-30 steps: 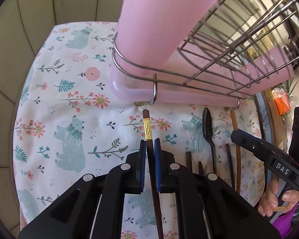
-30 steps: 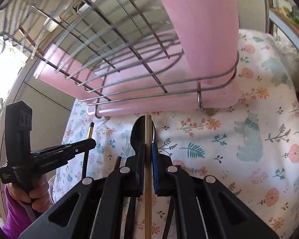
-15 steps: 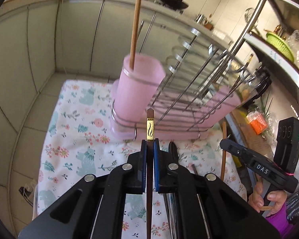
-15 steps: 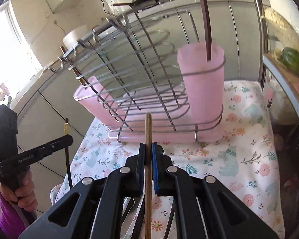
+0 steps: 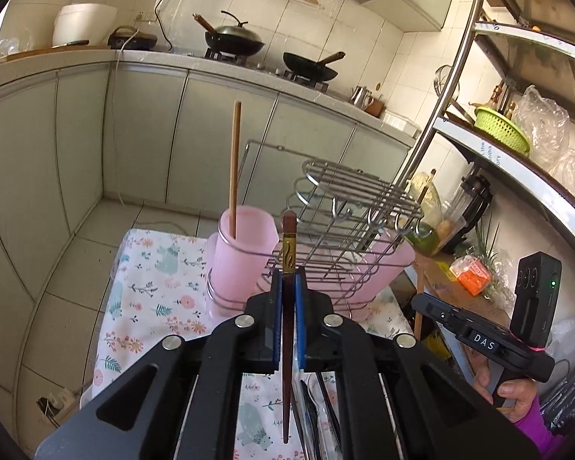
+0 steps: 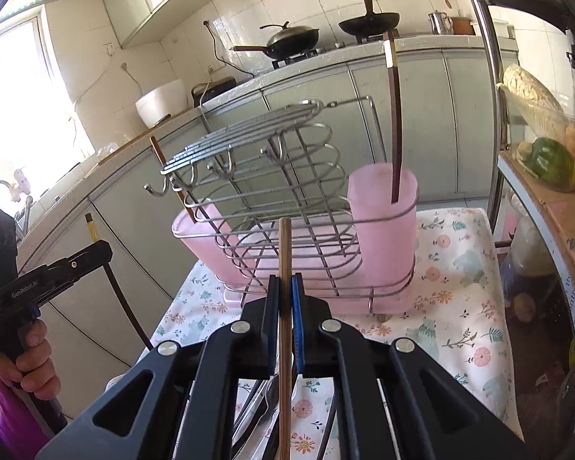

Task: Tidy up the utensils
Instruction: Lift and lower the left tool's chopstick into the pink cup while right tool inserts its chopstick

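Both chopsticks lifted, clamped between gripper (image 5: 286, 283) pads.

Bright daylight, window (image 6: 23, 88) blown out, fisheye edges dark and curved.

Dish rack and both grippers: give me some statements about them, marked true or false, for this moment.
1. The left gripper is shut on a dark chopstick with a gold band. True.
2. The right gripper is open and empty. False: it is shut on a light wooden chopstick.
3. A pink cup on the wire rack holds one standing chopstick. True.
4. Plates fill the wire rack's slots. False: no plates are in it.
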`<state>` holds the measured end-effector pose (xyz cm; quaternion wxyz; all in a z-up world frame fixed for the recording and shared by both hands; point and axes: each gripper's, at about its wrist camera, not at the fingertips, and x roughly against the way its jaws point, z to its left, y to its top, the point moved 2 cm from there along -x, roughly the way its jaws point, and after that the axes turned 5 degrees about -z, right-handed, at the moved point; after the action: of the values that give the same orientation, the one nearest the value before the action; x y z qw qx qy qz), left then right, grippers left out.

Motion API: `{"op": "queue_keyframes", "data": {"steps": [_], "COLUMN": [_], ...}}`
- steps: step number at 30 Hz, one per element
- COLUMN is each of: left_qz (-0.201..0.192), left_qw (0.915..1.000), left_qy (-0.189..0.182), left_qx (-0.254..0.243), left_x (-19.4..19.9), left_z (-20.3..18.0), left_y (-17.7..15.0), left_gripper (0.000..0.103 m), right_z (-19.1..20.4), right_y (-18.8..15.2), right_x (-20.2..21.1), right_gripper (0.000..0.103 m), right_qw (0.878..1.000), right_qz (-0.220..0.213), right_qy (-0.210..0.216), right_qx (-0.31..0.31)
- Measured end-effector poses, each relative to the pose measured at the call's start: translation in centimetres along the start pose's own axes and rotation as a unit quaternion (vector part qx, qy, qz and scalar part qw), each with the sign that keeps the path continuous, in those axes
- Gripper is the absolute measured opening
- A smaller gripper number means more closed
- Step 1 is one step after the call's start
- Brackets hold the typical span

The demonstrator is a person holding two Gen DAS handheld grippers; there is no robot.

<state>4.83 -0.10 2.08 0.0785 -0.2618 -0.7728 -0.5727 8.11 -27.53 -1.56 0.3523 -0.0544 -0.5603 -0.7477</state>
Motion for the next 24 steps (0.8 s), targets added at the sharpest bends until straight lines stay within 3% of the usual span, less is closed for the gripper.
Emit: {"op": "queue_keyframes", "data": {"steps": [8,15,24], "left_qz": [-0.033,-0.085,-0.177], "left_qw": [0.9994,0.9963,0.9838], "left_qy": [-0.004,-0.007,0.023], "left_qx": [-0.004,-0.006,-0.014], "left_x": [1.1,2.8,5.3], "left_z": [-0.6,-1.2,-1.8], "left_y": [2.0,5.2,10.9], "left_gripper": [0.005,0.005,0.005], "right_z": [0.6,0.8,1.0], "right_y": [3.0,6.8,12.4], "right_x": [2.7,5.3,8.9], "right_gripper": [0.006,0.006,0.006], "right_qw": [0.999,0.995,0.978], "right_qz": [-0.043,-0.096,-0.199], "right_qy": [-0.006,-0.012,-0.029], "right_qx": [0.022,0.038,0.047]}}
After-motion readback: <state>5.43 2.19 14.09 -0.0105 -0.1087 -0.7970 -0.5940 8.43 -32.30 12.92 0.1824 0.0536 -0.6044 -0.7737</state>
